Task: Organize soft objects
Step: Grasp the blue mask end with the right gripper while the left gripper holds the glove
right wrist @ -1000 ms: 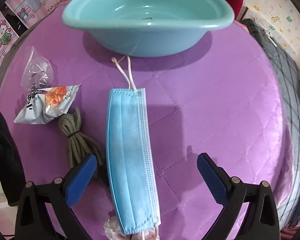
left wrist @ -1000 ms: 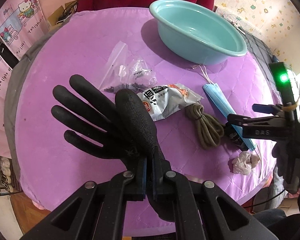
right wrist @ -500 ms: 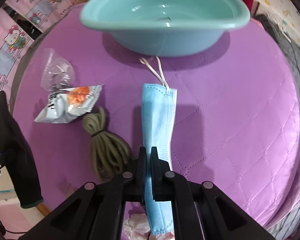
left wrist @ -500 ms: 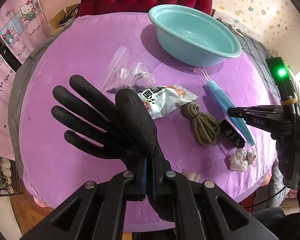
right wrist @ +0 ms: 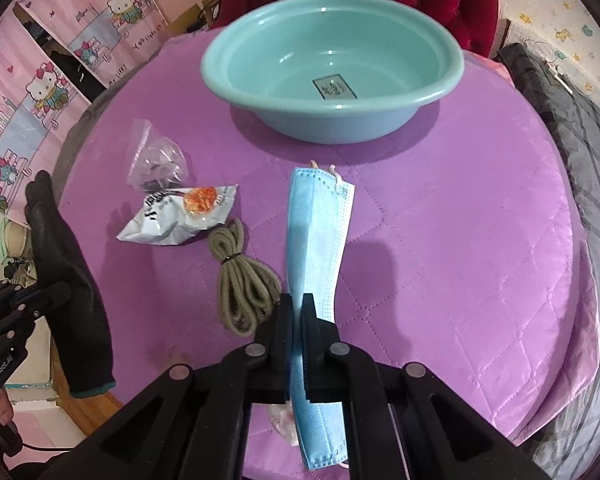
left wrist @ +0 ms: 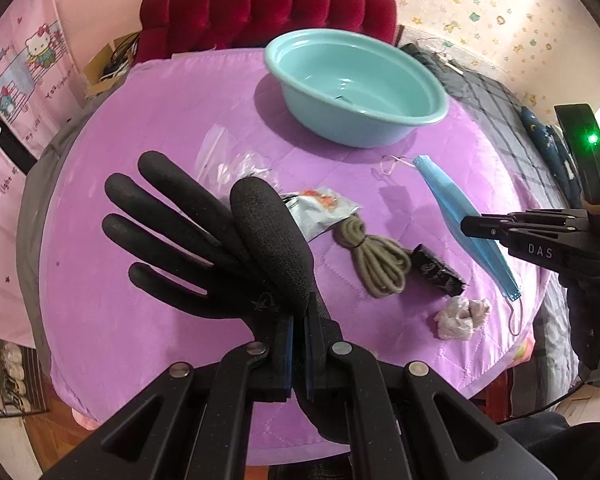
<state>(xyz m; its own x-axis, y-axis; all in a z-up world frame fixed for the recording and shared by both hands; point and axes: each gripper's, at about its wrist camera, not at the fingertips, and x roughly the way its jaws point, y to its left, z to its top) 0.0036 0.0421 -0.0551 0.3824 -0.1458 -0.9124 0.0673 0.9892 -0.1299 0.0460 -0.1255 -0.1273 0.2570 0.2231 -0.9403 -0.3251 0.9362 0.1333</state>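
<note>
Left gripper: jaws pressed together on the cuff of a black glove, whose fingers fan up and left above the purple quilted worktop. Right gripper: jaws pinching a folded blue face mask lengthwise, the mask pointing toward the teal basin beyond it. An olive cord bundle and a snack packet lie left of the mask. Only the left wrist view shows a crumpled tissue and a small black object beside the cord.
</note>
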